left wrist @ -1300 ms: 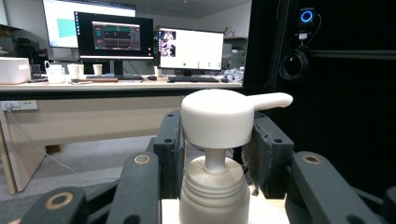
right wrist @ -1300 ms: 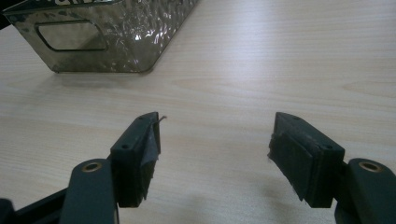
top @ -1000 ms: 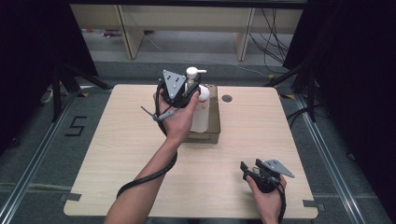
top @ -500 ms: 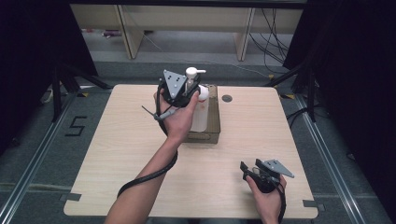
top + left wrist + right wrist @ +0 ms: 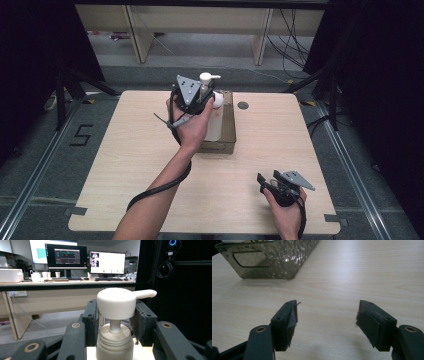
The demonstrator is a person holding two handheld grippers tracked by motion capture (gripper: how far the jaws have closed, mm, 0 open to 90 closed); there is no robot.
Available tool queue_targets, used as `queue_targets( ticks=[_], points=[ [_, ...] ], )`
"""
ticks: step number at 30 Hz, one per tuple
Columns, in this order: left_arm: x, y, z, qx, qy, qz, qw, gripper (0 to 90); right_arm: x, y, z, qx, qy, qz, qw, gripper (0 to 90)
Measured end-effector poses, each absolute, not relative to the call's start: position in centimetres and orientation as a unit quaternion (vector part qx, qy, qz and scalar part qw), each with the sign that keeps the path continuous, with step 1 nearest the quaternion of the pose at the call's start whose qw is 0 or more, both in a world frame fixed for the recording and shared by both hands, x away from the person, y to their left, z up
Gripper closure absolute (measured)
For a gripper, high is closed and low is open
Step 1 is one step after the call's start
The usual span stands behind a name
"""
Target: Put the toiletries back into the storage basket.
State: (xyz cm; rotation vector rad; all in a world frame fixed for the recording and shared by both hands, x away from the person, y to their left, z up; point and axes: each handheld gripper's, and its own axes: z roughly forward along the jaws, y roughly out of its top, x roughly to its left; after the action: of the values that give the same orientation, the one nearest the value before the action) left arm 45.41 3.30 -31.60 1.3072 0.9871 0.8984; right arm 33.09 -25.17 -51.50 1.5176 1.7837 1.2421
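Two grippers on the go here, and they're doing pretty different things. The left gripper (image 5: 207, 97) is out at the far side of the wooden table (image 5: 125, 165), over a smoky see-through bin (image 5: 229, 131), and its jaws sit on either side of a white pump bottle (image 5: 212, 117) that stands in that bin. From the left gripper view you can see it well: the pump head (image 5: 117, 302) is right between the two black pads (image 5: 91, 320), spout sticking off past the right-hand one, with the ribbed collar (image 5: 114, 342) just below and between them. The pads look snug against the sides of the pump head, so I'd call that a grip on the bottle's top, jaws about half closed. The right gripper (image 5: 327, 325) is well apart from all that, resting low at the near right corner of the table with the person's hand (image 5: 286, 210) around it. Its jaws stand wide apart with nothing but bare tabletop between them, and the bin sits off ahead of it and to its left, with a cut-out handle (image 5: 250, 258) showing in its end wall.
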Motion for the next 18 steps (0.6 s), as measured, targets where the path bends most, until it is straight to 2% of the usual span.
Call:
queue_targets(
  ticks=[18],
  points=[
    [45.56, 3.3, -32.3, 0.565, 0.432, 0.385, 0.588, 59.5, 33.09, -25.11, -51.5, 0.555, 0.654, 0.453, 0.245, 33.4]
  ],
)
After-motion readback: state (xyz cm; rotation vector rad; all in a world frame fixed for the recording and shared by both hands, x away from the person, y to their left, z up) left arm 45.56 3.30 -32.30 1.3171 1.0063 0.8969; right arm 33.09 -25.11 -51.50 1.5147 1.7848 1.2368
